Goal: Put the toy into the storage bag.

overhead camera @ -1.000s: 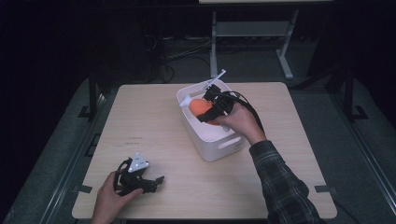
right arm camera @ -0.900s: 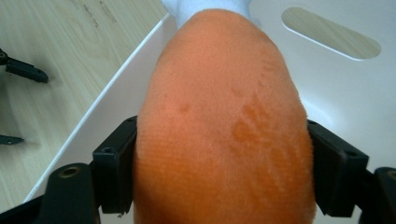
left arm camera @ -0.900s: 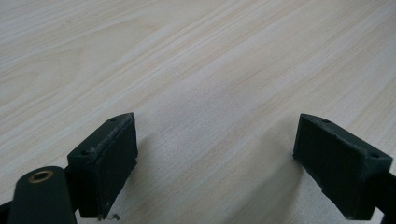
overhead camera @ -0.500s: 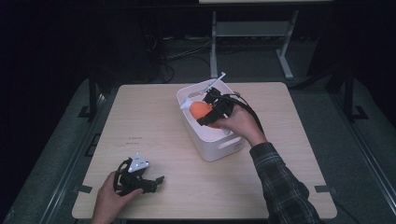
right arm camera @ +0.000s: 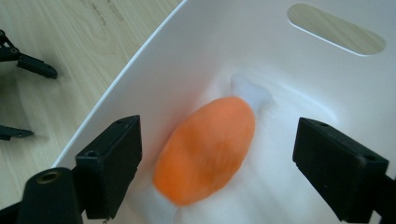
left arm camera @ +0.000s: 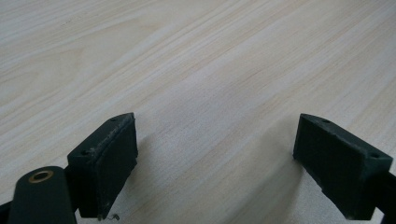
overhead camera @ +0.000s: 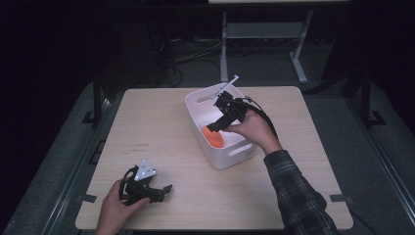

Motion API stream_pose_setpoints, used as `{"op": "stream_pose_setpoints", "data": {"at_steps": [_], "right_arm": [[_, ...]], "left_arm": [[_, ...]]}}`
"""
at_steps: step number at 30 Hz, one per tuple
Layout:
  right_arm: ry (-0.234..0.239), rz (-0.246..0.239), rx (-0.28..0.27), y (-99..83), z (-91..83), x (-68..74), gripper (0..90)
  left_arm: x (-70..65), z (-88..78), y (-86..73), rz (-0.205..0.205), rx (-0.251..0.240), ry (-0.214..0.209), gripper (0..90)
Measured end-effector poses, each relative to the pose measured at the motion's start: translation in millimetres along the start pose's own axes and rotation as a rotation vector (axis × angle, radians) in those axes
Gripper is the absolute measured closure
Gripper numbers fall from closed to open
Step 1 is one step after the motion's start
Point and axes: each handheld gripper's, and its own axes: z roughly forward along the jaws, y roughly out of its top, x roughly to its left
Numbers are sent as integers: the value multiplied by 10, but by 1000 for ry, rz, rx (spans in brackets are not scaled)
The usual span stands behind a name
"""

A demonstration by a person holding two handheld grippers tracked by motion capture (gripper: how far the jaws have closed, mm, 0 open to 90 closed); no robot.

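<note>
A pale wood-grain tabletop with a smooth laminate look carries a white plastic bin, rectangular with rounded corners and an oval handle slot cut through its wall. Inside the bin lies an orange, egg-shaped object with a soft matte surface and a small white stub at one end; in the right gripper view it is blurred, so its exact texture is hard to judge, and it lies against the smooth white floor of the bin near the curved wall. The right gripper is held over the bin's opening by the right hand, whose sleeve is a dark plaid fabric. Its black, blocky fingers stand wide apart on either side of the orange object, not touching it. A thin white stick-like piece juts up above the bin's far rim; what it belongs to cannot be told. The left gripper rests low at the near left part of the tabletop, held by the left hand, with a grey three-cornered plate on top. Its matte black fingers, flat-faced and wedge-shaped, are spread wide with nothing but bare streaked wood grain between them. The bin and the left gripper are well apart.
</note>
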Motion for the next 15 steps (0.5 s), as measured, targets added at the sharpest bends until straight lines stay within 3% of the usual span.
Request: {"op": "stream_pose_setpoints", "data": {"at_steps": [15], "right_arm": [[-26,12,-41,-246,-356,-115,154]], "left_arm": [[-3,1,0,-3,-2,0,127]]}}
